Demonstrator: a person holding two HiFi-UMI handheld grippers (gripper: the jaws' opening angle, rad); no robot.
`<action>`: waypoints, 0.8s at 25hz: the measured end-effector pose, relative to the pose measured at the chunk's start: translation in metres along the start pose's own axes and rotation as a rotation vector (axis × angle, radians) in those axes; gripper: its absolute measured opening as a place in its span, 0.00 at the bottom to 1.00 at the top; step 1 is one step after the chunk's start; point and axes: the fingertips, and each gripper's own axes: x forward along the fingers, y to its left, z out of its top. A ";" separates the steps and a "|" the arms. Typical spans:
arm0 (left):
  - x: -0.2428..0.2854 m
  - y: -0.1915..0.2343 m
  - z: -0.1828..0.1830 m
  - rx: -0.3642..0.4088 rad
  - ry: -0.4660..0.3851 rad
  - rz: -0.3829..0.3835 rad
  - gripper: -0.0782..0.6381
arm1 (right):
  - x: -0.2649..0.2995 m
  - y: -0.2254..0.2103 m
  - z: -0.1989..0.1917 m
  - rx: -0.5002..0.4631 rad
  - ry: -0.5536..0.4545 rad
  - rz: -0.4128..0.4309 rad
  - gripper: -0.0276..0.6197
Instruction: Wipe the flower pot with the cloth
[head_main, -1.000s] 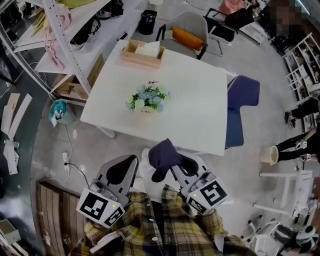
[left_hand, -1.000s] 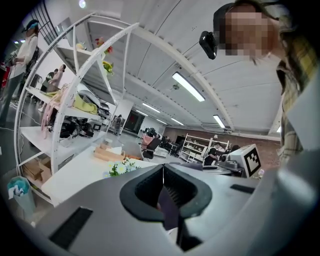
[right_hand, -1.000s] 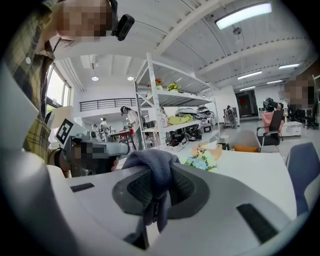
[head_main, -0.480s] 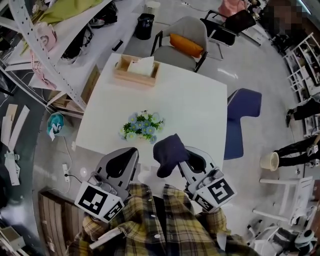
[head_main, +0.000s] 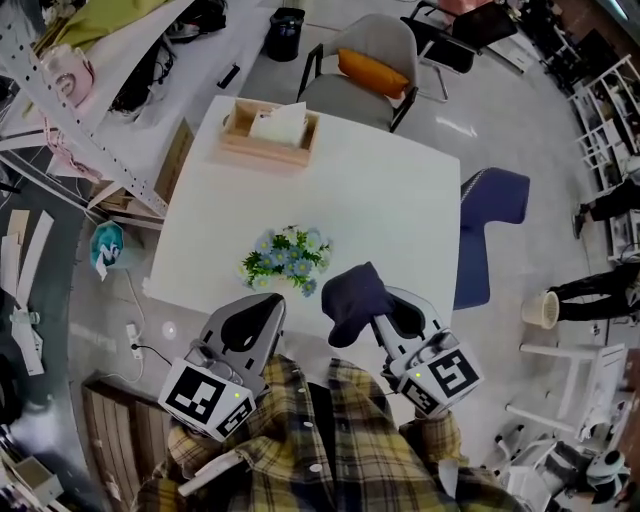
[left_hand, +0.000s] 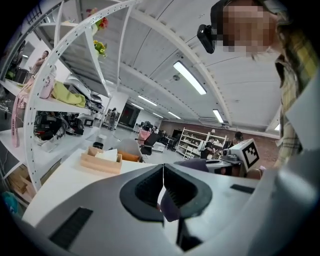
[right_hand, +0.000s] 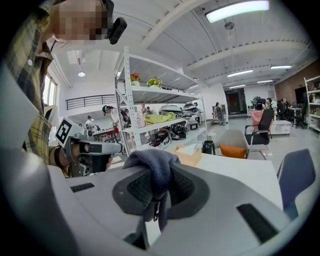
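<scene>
Left gripper (head_main: 262, 303): jaws pressed together, nothing between them, just on near side of flower pot (head_main: 287, 260). Pot body hidden under blue blossoms, only flowers show; stands on white table (head_main: 400, 190). Dark cloth (head_main: 352, 298) just right of pot, pinched in right gripper (head_main: 388, 302); bunched cloth covers the jaw tips. Neither gripper view shows pot.
</scene>
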 end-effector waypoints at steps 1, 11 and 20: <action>0.000 0.002 0.000 -0.001 0.003 -0.002 0.12 | 0.002 -0.001 -0.002 0.009 0.007 -0.006 0.08; -0.004 0.023 -0.055 -0.073 0.108 -0.018 0.12 | 0.029 -0.014 -0.047 0.088 0.088 -0.039 0.08; -0.002 0.057 -0.126 -0.060 0.189 0.023 0.12 | 0.067 -0.024 -0.109 0.163 0.170 -0.036 0.08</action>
